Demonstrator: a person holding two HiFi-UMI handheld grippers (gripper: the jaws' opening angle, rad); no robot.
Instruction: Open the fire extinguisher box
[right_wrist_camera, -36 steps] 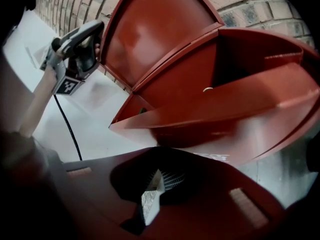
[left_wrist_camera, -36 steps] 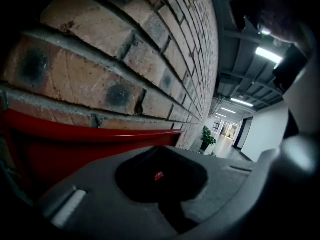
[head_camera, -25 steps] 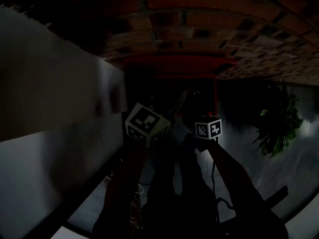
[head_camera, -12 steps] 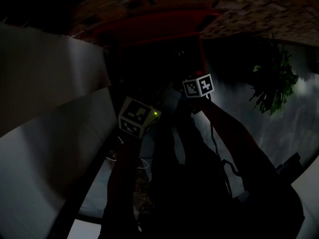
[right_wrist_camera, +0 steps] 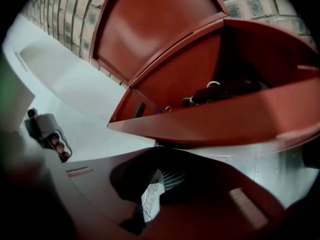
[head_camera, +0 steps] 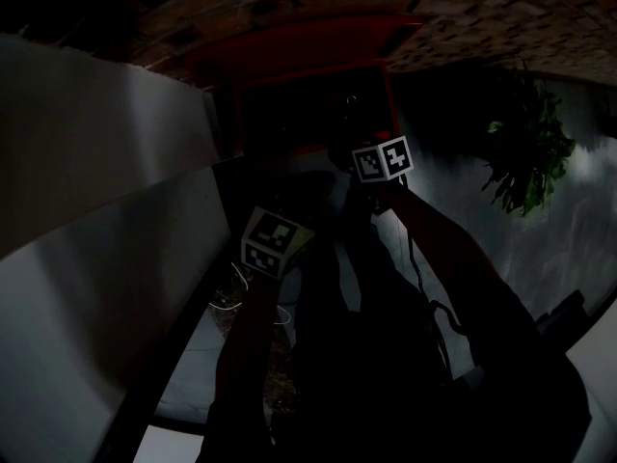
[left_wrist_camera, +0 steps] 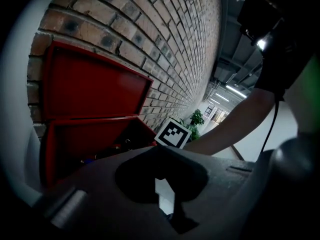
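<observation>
Fire extinguisher box (right_wrist_camera: 235,119) is open. The red lid (right_wrist_camera: 155,29) is swung up and lies back against the brick wall (left_wrist_camera: 165,39), and the box body sits on the pale floor (right_wrist_camera: 75,94) at the wall's foot.

Inside I can see dark hardware with a metal ring (right_wrist_camera: 214,85). It's too dim to tell more.

Right gripper (right_wrist_camera: 150,196): jaws pinched together with only a thin slit of floor showing between them, nothing held. It sits just in front of the box's front wall and isn't touching it.

Left gripper (left_wrist_camera: 165,196): jaws likewise clenched down to a sliver and empty. It sits further back from the box than the right one, and lower in the head view. It looks across at the open box, with the right gripper's marker cube (left_wrist_camera: 172,133) in its line of sight.

Head view is very dark. I can make out both marker cubes, the red box up top and a potted plant (head_camera: 525,157) off to the right, well apart from the box.
</observation>
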